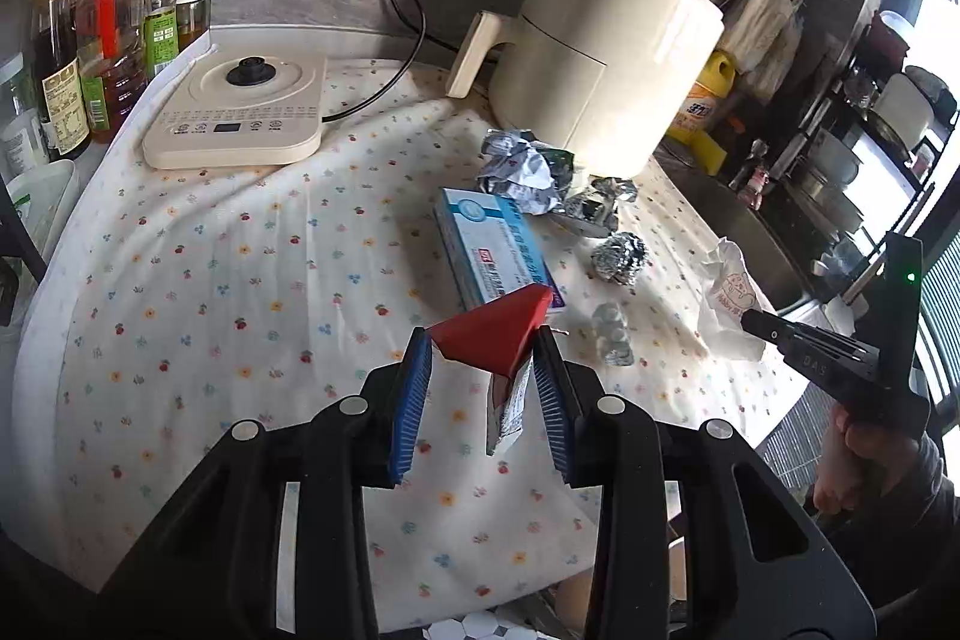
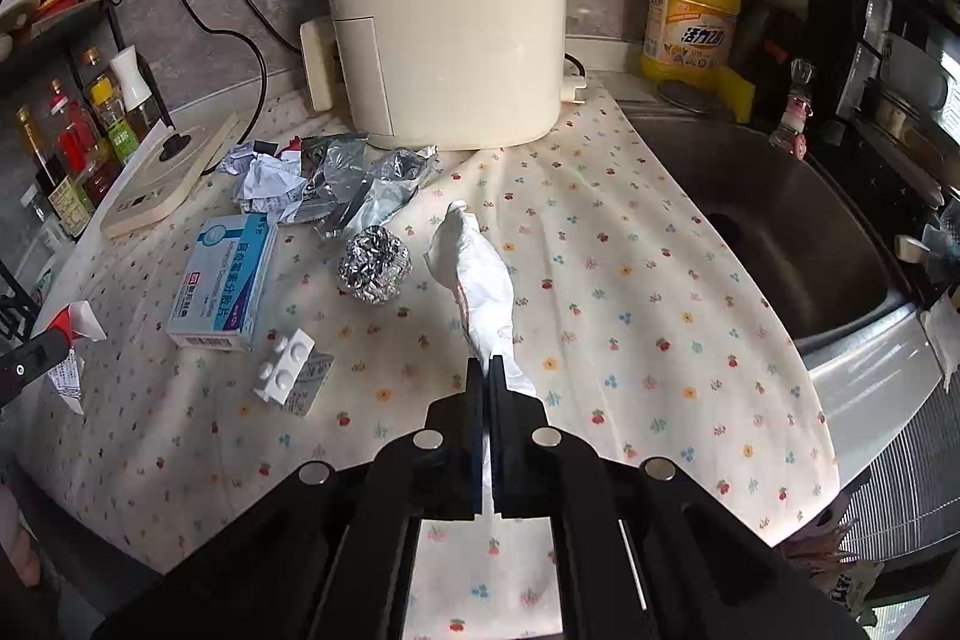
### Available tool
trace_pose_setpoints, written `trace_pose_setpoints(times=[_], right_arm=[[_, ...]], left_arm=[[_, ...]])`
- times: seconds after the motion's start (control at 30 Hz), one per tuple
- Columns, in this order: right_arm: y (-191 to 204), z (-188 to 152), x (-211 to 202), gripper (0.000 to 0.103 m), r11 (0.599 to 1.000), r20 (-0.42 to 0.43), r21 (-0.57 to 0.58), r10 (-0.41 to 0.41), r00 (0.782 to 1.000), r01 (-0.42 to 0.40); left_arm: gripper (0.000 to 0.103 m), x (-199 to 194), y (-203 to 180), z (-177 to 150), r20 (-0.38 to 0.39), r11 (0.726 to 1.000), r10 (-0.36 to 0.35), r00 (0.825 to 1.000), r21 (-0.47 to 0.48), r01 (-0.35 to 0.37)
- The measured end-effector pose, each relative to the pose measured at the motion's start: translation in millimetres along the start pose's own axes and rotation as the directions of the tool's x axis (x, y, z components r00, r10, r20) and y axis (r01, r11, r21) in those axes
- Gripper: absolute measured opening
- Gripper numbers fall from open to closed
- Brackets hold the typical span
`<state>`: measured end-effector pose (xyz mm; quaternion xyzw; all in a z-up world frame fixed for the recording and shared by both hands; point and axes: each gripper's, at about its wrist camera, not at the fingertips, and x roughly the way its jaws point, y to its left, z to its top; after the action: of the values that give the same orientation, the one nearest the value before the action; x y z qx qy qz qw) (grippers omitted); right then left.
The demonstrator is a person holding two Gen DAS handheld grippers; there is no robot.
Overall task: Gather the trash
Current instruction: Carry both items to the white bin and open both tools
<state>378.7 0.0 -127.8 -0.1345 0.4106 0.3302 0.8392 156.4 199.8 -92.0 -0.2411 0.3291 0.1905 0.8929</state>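
My left gripper (image 1: 483, 340) is shut on a red and white folded packet (image 1: 498, 331), held above the flowered cloth (image 1: 210, 280). The right gripper (image 2: 486, 367) is shut on one end of a crumpled white tissue (image 2: 477, 268) that trails forward over the cloth. From the left wrist view that gripper (image 1: 753, 321) shows at the right with the tissue (image 1: 729, 298). Loose on the cloth lie a blue medicine box (image 2: 222, 274), a foil ball (image 2: 373, 267), crumpled silver wrappers (image 2: 336, 184) and a white blister pack (image 2: 285, 364).
A cream air fryer (image 2: 444, 10) stands at the back, with a kettle base (image 1: 240, 112) and sauce bottles (image 1: 108, 34) to its left. A steel sink (image 2: 774, 232) lies right of the cloth, with yellow dish soap (image 2: 690, 10) behind it. Black cables run along the wall.
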Motion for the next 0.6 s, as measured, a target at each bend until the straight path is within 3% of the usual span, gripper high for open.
trace_pose_setpoints(times=[0.27, 0.6], right_arm=[[-35.0, -36.6, -48.6, 0.003, 0.998, 0.029, 0.043, 0.034, 0.999, -0.035], [-74.8, -83.0, -95.7, 0.003, 0.995, 0.038, 0.094, 0.007, 0.999, -0.011]], left_arm=[[0.035, -16.6, -51.3, -20.2, 0.003, 0.999, -0.028, 1.0, 0.043, 0.028], [0.035, -26.1, -105.6, -49.2, -0.022, 0.99, -0.095, 0.995, 0.1, 0.097]])
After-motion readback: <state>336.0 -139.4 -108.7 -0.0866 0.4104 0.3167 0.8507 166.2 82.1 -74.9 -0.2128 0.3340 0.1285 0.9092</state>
